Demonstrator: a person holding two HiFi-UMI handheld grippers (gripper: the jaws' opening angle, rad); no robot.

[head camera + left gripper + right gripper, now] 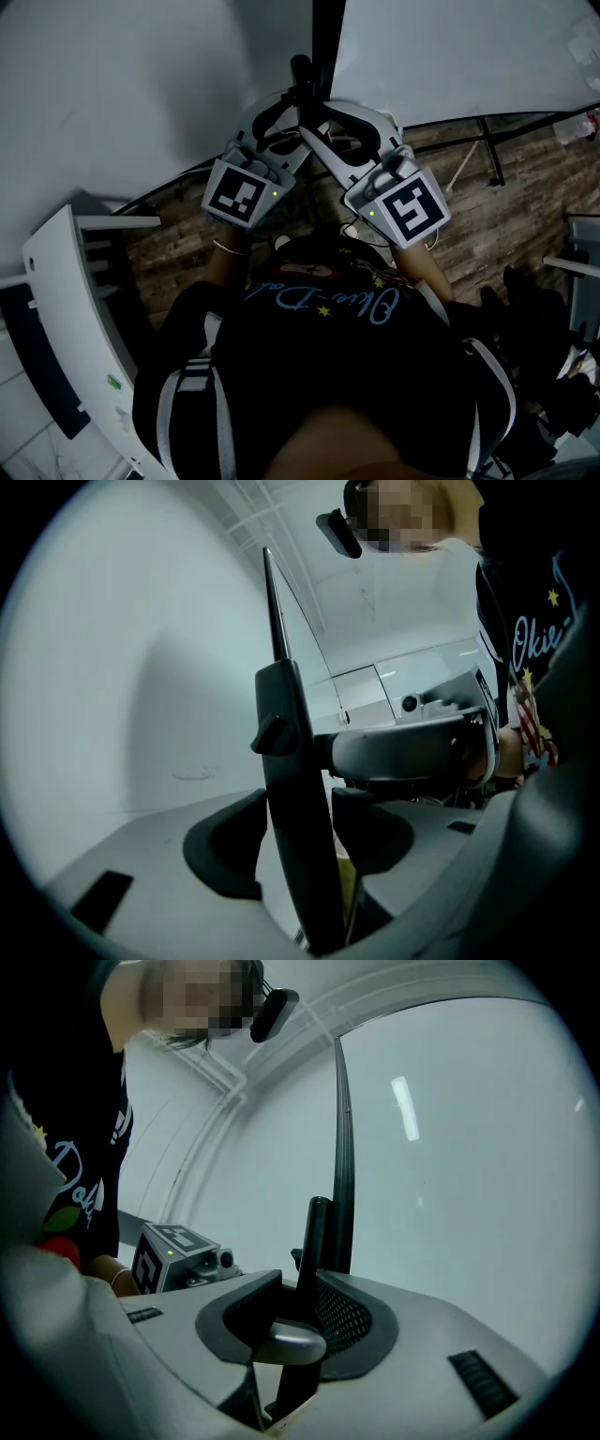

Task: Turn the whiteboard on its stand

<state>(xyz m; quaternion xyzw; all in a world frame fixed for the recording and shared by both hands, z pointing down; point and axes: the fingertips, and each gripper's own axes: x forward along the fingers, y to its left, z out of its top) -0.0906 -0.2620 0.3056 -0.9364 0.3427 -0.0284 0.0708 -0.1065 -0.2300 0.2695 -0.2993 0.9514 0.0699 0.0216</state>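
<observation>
The whiteboard [469,56] is a large white panel with a black edge, carried on a black upright post [302,80] of its stand. Both grippers meet at that post. My left gripper [286,117] has its jaws closed around the post [295,817], just below a small black knob [272,733]. My right gripper [323,127] clamps the same post [314,1241] from the other side, with the board surface [469,1147] to its right. One grey finger of the left gripper [291,1340] crosses in front of the right gripper's [298,1312] jaws.
Below the board is a wooden plank floor [506,216] with the stand's thin black legs [487,150]. A white cabinet-like unit [66,281] stands at the left. Dark items [539,300] lie at the right. My own body in a dark shirt [328,356] fills the bottom.
</observation>
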